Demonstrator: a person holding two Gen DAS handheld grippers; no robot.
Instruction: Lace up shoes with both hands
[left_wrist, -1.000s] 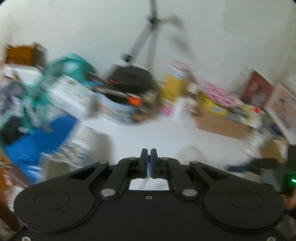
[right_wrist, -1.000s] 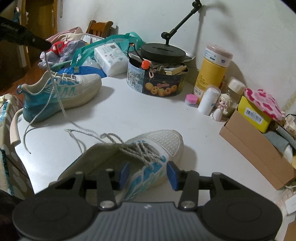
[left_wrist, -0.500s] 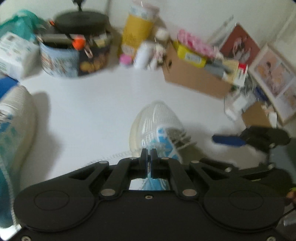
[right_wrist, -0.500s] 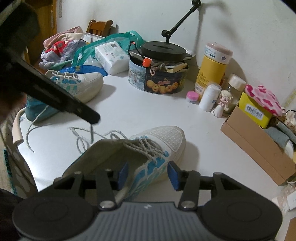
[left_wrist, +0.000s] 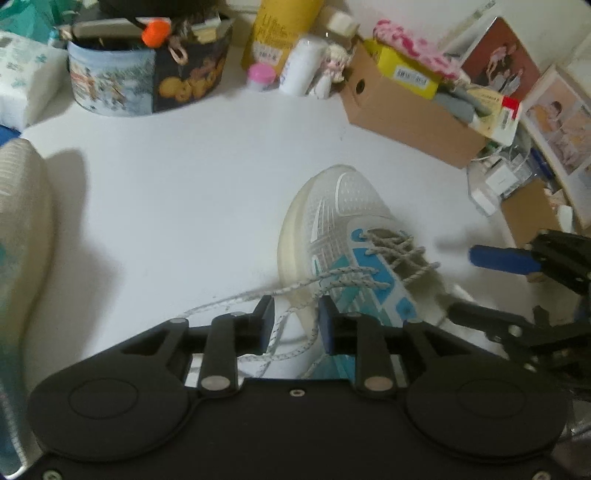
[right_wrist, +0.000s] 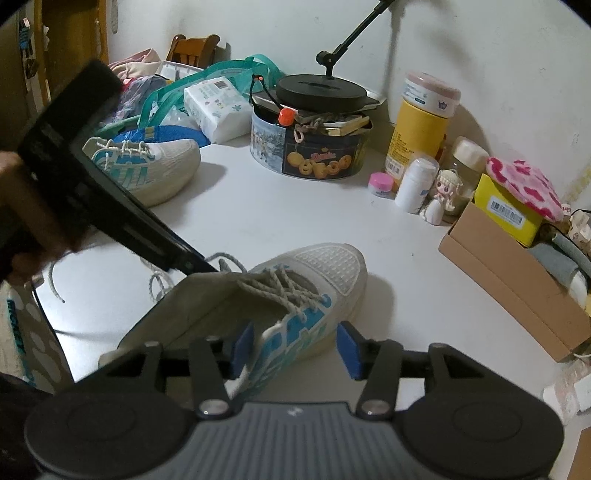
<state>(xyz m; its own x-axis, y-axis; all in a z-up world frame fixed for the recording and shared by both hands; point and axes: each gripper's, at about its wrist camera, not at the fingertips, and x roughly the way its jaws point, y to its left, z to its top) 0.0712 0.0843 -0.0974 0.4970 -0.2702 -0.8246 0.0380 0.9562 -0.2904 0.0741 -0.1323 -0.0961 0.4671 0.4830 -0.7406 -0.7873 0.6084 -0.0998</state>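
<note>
Near shoe lower centre of right view, toe toward back wall, on white counter. Lace crossed thru eyelets, loose ends trail off L side. Second shoe upper left.

L tongs apart, loose lace strand between pads, not clamped. R tongs apart, straddling shoe's side, not gripping.

Lace: soft, light, limp cord; prob. slips if pinched mid-span. Best hold near tip. Shoe light, may slide.

Writing: tin label unreadable; barcode on yellow box.

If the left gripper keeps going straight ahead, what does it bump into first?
Probably the loose shoelace lying between the open left gripper fingers, then the side of the near shoe just behind it. Depth is hard to judge here.
</note>
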